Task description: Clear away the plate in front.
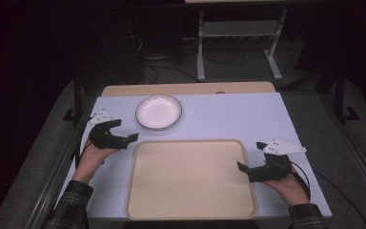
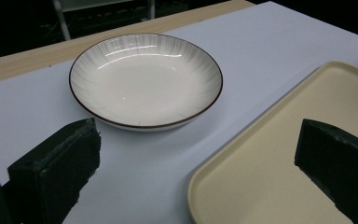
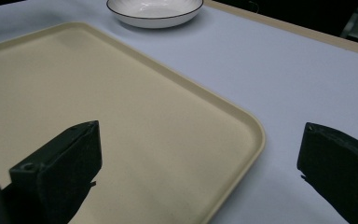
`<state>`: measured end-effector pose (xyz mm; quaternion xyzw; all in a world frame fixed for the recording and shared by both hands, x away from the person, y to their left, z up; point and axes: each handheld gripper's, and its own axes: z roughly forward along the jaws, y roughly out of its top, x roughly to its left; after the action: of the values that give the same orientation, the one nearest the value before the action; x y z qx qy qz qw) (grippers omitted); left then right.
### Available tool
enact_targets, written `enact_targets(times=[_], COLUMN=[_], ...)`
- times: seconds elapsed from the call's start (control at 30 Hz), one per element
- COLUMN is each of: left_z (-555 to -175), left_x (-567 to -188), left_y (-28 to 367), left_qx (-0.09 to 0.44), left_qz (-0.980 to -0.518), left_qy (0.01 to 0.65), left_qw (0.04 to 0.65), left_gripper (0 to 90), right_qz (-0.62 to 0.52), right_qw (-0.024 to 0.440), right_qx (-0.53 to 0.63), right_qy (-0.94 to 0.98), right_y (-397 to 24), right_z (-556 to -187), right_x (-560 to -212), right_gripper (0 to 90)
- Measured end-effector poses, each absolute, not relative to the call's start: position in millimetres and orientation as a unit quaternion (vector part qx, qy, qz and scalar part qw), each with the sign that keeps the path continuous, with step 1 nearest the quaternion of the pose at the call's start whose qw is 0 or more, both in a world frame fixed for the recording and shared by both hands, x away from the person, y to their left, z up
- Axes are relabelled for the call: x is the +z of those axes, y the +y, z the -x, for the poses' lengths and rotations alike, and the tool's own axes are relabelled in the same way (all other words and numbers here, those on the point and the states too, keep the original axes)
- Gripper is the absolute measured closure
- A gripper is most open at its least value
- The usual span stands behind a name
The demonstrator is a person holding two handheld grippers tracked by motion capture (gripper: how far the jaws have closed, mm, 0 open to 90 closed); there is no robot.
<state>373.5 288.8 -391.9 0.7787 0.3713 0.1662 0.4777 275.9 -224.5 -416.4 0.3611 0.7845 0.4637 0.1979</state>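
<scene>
A white shallow bowl (image 1: 158, 111) with a dark rim stands empty at the back of the table, left of centre. In front of it lies an empty beige tray (image 1: 190, 179). My left gripper (image 1: 126, 130) hovers open by the tray's far left corner, facing the bowl (image 2: 145, 79) and the tray corner (image 2: 279, 154), nothing between its jaws (image 2: 198, 158). At the tray's right edge my right gripper (image 1: 250, 155) is open too. Its jaws straddle the tray's right corner (image 3: 242, 126), and its own midpoint (image 3: 200, 163) is over the rim. The bowl (image 3: 154, 10) lies far beyond.
The table (image 1: 248, 119) has a pale cover, with a bare wooden strip (image 1: 186, 88) along its far edge. Bare cover lies to the right of the bowl. Behind the table are a white metal frame (image 1: 200, 47) and cables on a dark floor.
</scene>
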Motion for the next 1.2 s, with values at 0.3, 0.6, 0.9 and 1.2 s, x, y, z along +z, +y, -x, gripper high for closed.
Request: enact_targets(times=[0.3, 0.6, 0.9, 1.2], left_z=[-386, -399, -413, -428], left_x=[-392, -394, -397, -401], left_y=[287, 283, 280, 282], left_qx=[0.163, 0.158, 0.154, 0.156], left_qz=[-0.777, -0.777, -0.775, -0.766], left_qy=[0.378, 0.388, 0.399, 0.422], left_qw=[0.477, 0.471, 0.465, 0.459], left_gripper=[0.0, 1.3, 1.3, 6.5], right_qz=[-0.36, -0.361, -0.362, -0.362], right_qw=[0.198, 0.199, 0.2, 0.199], right_qx=[0.464, 0.461, 0.464, 0.465], right_qy=[0.785, 0.786, 0.783, 0.784], right_y=[-226, -226, -228, -227], right_z=[-276, -275, -276, -276], right_x=[-417, -417, -416, -416], right_gripper=[0.0, 0.0, 0.0, 0.0])
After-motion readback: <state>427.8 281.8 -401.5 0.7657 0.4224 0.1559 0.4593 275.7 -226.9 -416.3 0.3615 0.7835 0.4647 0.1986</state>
